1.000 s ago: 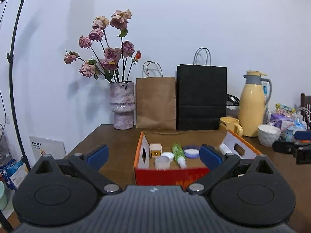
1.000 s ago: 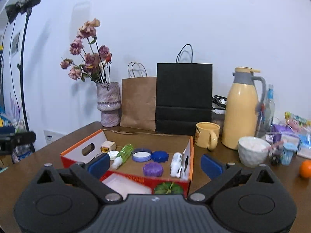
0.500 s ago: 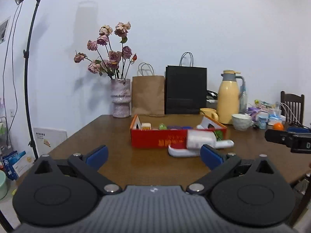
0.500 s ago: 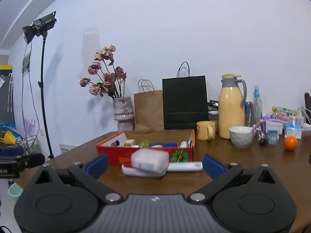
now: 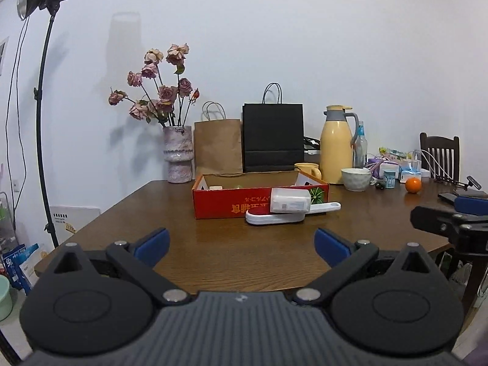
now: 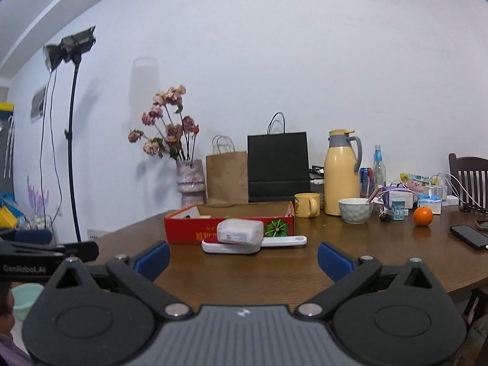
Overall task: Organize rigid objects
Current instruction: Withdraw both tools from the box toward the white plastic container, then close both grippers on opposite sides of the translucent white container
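Both grippers hang back from the red cardboard box [image 5: 241, 206], which sits on the brown wooden table [image 5: 213, 259] and serves as the landmark here. The left gripper [image 5: 241, 242] has its blue-padded fingers spread wide with nothing between them; the right gripper [image 6: 242, 254] is the same — fingers splayed, holding nothing. Just in front of the box, touching or nearly touching its front wall, lies a flat white tray-like piece [image 5: 274, 218] with a translucent white plastic case [image 5: 289, 202] resting on top of it, and a thin white handle-like strip [image 6: 285, 241] pokes out to the right. Inside the box only the tops of a few small items show. Behind the box stand a brown paper bag [image 5: 218, 146] and a black paper bag [image 5: 273, 135] — a yellow mug [image 6: 306, 204] sits at its right rear corner
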### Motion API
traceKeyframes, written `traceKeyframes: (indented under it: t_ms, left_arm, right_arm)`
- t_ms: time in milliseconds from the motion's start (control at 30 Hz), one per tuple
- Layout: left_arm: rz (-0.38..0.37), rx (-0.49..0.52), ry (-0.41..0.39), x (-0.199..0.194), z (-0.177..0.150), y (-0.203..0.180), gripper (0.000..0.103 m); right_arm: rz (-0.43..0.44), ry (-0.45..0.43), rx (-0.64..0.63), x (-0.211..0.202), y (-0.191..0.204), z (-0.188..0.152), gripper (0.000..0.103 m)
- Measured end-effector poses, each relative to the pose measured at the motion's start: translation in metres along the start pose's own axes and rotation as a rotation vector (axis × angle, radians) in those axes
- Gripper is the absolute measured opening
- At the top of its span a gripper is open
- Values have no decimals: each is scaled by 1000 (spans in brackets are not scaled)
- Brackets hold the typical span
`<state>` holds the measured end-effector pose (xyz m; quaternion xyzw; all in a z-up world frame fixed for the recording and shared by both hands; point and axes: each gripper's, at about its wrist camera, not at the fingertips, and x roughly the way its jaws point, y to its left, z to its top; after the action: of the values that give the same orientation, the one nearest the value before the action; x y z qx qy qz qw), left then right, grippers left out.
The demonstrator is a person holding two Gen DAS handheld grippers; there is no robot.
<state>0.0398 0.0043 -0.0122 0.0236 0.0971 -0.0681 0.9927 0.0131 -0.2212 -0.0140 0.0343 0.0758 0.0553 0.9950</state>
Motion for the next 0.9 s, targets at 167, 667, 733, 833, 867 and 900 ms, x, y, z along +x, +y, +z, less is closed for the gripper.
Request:
traceKeyframes:
  t_ms: [167,667,733,833,867,900]
  left_arm:
    - [-1,-5,10,8,-2,0,103]
    - [-78,-45,43,130,21,6,103]
    - [-114,-16,50,154,27,3,100]
    - [-162,46,37,188,35,-7,99]
    - [-178,49,30,199,38,-9,95]
    - [-196,37,37,211,41,-10,92]
  right_arm:
    - [7,21,22,8,-3,-3,103]
    - [-53,130,32,120,-23,-2,103]
    - [-64,148,62,142,-30,3,102]
    - [-55,150,87,173,-38,11,92]
    - [-56,160,83,187,-39,15,89]
    - [-52,170,78,197,-40,17,86]
